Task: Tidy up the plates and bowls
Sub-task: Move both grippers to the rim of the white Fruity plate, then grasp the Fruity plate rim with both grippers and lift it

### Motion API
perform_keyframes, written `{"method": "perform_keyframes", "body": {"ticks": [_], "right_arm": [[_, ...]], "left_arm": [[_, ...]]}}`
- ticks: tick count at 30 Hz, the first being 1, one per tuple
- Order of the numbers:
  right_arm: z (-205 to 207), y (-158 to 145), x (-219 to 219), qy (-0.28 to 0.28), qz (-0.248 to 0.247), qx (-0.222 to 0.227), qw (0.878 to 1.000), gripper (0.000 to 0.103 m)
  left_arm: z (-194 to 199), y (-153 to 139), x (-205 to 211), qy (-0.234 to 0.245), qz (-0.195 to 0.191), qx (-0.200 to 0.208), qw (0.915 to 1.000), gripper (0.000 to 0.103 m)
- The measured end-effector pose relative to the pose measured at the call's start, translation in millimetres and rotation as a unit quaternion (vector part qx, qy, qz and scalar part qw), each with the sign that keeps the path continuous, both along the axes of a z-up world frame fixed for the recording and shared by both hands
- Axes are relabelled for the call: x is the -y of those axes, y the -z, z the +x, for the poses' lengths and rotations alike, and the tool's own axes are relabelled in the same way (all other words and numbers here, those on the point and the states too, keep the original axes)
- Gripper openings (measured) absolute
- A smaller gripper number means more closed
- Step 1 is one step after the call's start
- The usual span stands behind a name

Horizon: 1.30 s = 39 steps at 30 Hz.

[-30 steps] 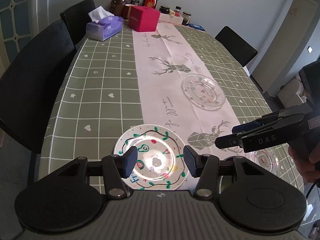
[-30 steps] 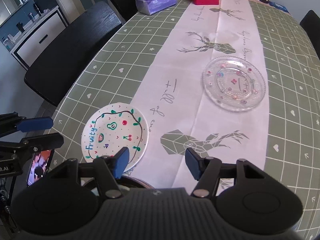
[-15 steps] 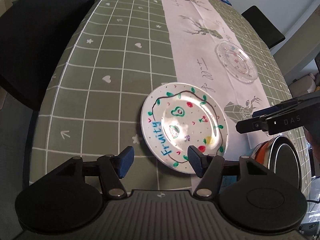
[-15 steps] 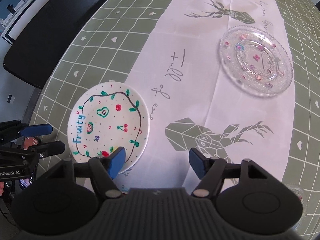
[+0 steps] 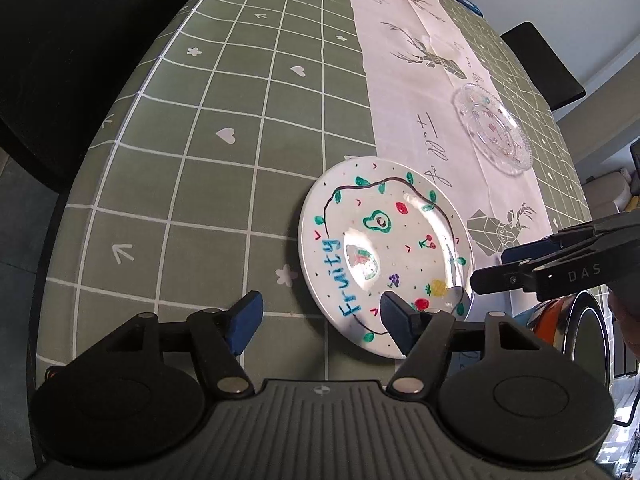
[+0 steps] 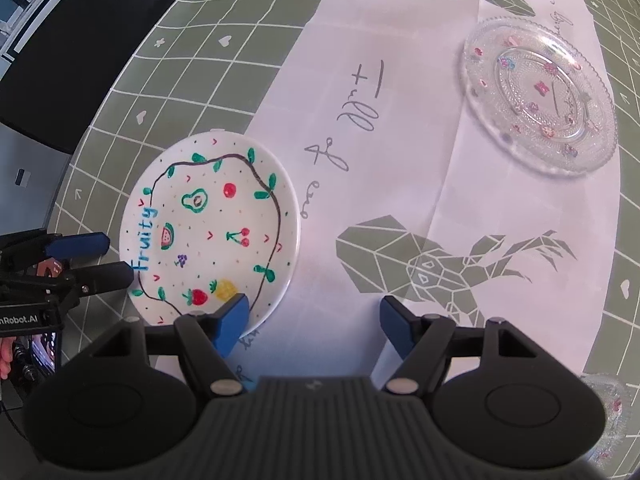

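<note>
White fruit-painted plate on tablecloth

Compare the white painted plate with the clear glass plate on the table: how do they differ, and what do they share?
The painted plate is opaque white with fruit drawings and "Fruity"; the glass plate is transparent and beaded. The painted plate straddles the runner's edge; the glass plate sits farther off, mostly on the runner. Both are round, empty and lie flat.

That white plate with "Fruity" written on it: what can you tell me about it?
The Fruity plate is round, white and glossy, ceramic by its look. Fruits, green leaves, a dark looping line and blue lettering are painted on it. It lies flat and empty on the green checked tablecloth, its edge reaching the white runner. No gripper appears to hold it.
</note>
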State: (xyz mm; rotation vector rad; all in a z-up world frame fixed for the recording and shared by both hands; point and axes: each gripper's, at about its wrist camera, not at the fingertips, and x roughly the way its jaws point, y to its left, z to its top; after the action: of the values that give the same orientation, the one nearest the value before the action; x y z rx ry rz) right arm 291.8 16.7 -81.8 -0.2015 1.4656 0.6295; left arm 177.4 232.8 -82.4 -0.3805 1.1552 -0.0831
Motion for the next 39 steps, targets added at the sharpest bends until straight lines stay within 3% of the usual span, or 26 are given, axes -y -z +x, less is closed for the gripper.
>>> {"method": "perform_keyframes", "body": {"ticks": [10, 12, 14, 17, 22, 25, 31, 34, 37, 39], "right_arm": [[7, 5, -7, 0.000, 0.017, -0.019, 1.000, 0.073], [9, 5, -7, 0.006, 0.032, -0.025, 0.999, 0.071], [9, 5, -7, 0.010, 0.045, -0.026, 0.999, 0.062], [10, 5, -7, 0.018, 0.061, -0.031, 0.997, 0.047], [12, 8, -5, 0.030, 0.089, -0.044, 0.995, 0.034], [14, 9, 0, 0.040, 0.102, -0.051, 0.993, 0.034], [22, 18, 21, 0.071, 0.154, -0.084, 0.982, 0.032], [29, 27, 35, 0.101, 0.179, -0.106, 0.973, 0.019], [32, 37, 48, 0.129, 0.202, -0.124, 0.963, 0.006], [33, 41, 54, 0.136, 0.219, -0.133, 0.957, 0.005]], "left_arm": [[3, 2, 0, 0.003, -0.011, 0.019, 0.9998, 0.084], [3, 3, -1, 0.002, -0.016, 0.026, 0.9995, 0.084], [3, 4, -2, -0.001, -0.027, 0.033, 0.9991, 0.084], [5, 6, -3, 0.001, -0.045, 0.036, 0.9983, 0.072], [5, 7, -3, -0.007, -0.052, 0.038, 0.9979, 0.051], [3, 8, -8, -0.022, -0.054, 0.040, 0.9975, 0.038], [-4, 19, -27, -0.077, -0.115, 0.048, 0.9893, 0.025], [-7, 25, -33, -0.105, -0.132, 0.046, 0.9845, 0.012], [-12, 29, -38, -0.126, -0.151, 0.047, 0.9794, 0.009], [-14, 30, -38, -0.134, -0.157, 0.049, 0.9773, 0.008]]}}
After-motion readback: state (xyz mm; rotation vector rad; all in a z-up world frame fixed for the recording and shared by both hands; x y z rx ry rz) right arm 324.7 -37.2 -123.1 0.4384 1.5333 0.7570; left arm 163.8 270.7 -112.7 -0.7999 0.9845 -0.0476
